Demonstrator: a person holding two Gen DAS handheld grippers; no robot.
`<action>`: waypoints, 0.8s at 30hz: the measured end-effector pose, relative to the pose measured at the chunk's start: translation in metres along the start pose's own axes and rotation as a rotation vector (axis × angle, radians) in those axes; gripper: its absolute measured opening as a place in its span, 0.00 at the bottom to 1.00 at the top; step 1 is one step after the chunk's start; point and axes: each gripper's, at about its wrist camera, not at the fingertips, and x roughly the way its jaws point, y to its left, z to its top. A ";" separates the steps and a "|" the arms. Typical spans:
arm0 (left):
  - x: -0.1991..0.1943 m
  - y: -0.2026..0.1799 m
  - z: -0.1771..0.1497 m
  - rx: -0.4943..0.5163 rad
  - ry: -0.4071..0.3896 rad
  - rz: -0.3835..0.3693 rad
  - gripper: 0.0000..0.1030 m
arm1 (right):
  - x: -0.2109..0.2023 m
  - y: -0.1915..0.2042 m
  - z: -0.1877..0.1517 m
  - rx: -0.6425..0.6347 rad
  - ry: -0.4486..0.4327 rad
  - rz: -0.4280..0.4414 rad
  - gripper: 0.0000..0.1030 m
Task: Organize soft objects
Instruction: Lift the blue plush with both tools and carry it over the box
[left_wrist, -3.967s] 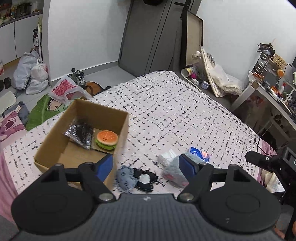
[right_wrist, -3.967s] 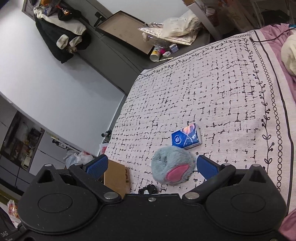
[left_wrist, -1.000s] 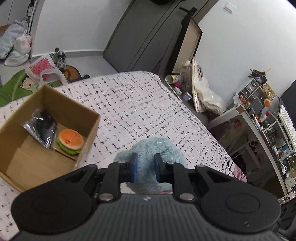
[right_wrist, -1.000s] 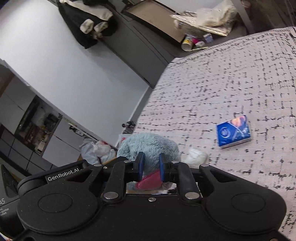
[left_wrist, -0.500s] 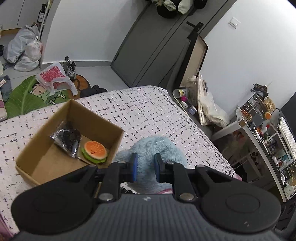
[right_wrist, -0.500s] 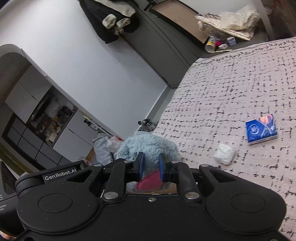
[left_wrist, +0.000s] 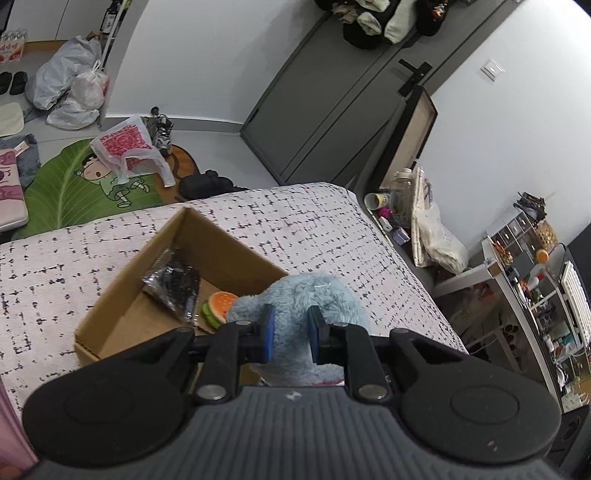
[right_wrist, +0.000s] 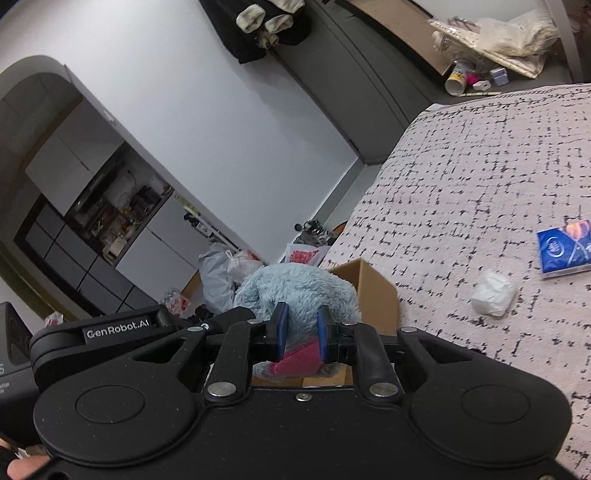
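Note:
A fluffy light-blue plush toy with a pink patch is held in the air between both grippers. My left gripper is shut on it, and my right gripper is shut on it too. The plush hangs over the near right corner of an open cardboard box on the bed; the box also shows in the right wrist view. Inside the box lie a toy burger and a dark foil packet.
On the patterned bedspread lie a white crumpled wad and a blue tissue pack. Bags and a green mat are on the floor beyond the bed. A cluttered desk stands at the right.
Both grippers, shut on the blue plush, have carried it up off the bed and leftward. It now hangs over the box's near corner and hides part of the burger.

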 end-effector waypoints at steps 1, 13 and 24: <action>0.000 0.003 0.002 -0.003 0.002 0.002 0.17 | 0.003 0.002 -0.001 -0.005 0.005 0.000 0.16; 0.015 0.042 0.027 -0.038 0.065 0.057 0.15 | 0.047 0.017 -0.012 -0.021 0.071 -0.029 0.16; 0.028 0.070 0.038 -0.064 0.109 0.085 0.15 | 0.075 0.029 -0.025 -0.048 0.130 -0.054 0.16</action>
